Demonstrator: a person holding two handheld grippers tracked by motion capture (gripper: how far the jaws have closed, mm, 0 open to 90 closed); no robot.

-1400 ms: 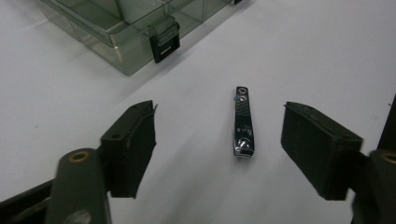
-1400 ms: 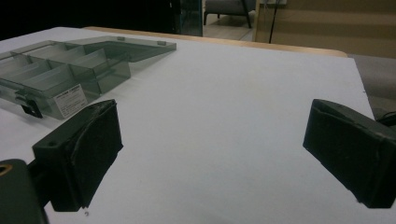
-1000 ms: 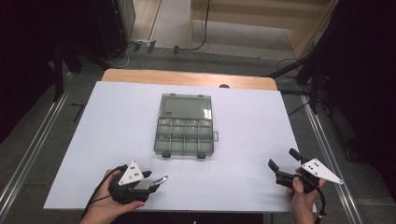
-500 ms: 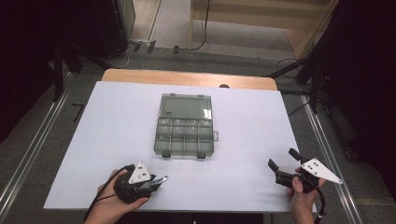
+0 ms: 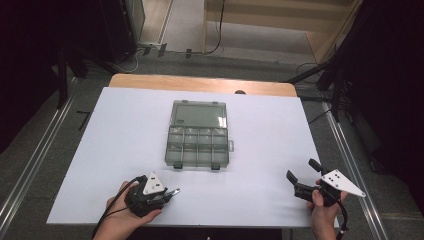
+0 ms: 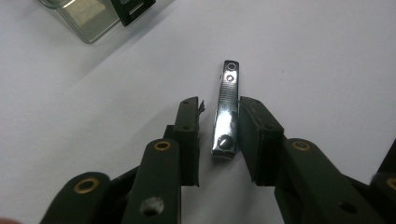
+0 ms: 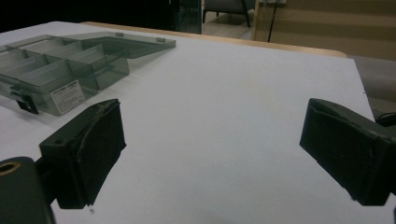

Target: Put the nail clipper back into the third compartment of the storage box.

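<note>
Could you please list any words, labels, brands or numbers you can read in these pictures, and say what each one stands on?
No text can be read.
White sticker on the front wall of the clear compartment box: printed lines, too small and blurred to read.
Nail clipper between the left gripper's jaws: no marking visible.
</note>
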